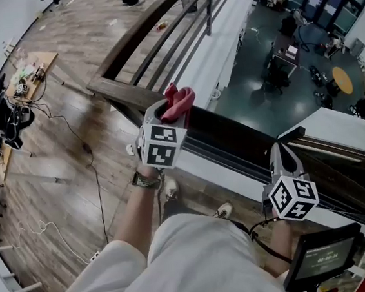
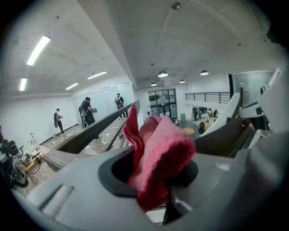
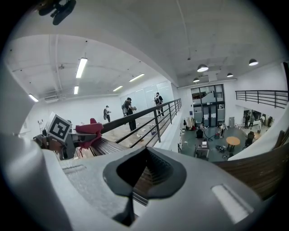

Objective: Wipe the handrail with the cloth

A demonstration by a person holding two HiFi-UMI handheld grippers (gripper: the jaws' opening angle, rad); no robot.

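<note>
A pink-red cloth (image 1: 179, 102) sticks up from my left gripper (image 1: 169, 112), which is shut on it just above the dark wooden handrail (image 1: 117, 90). In the left gripper view the cloth (image 2: 159, 149) bulges out between the jaws of the left gripper (image 2: 151, 173), with the handrail (image 2: 86, 137) running away behind it. My right gripper (image 1: 284, 152) hovers over the handrail further right, jaws together and holding nothing. The right gripper view shows the right gripper (image 3: 144, 173) over the handrail (image 3: 108, 145), with the cloth (image 3: 88, 128) off to the left.
The handrail edges a balcony; beyond it is a drop to a lower floor (image 1: 278, 73) with furniture. Metal railing bars (image 1: 207, 6) continue at the far end. A cluttered desk (image 1: 25, 76) and floor cables lie left. A screen (image 1: 324, 258) sits lower right. People (image 2: 87, 110) stand far off.
</note>
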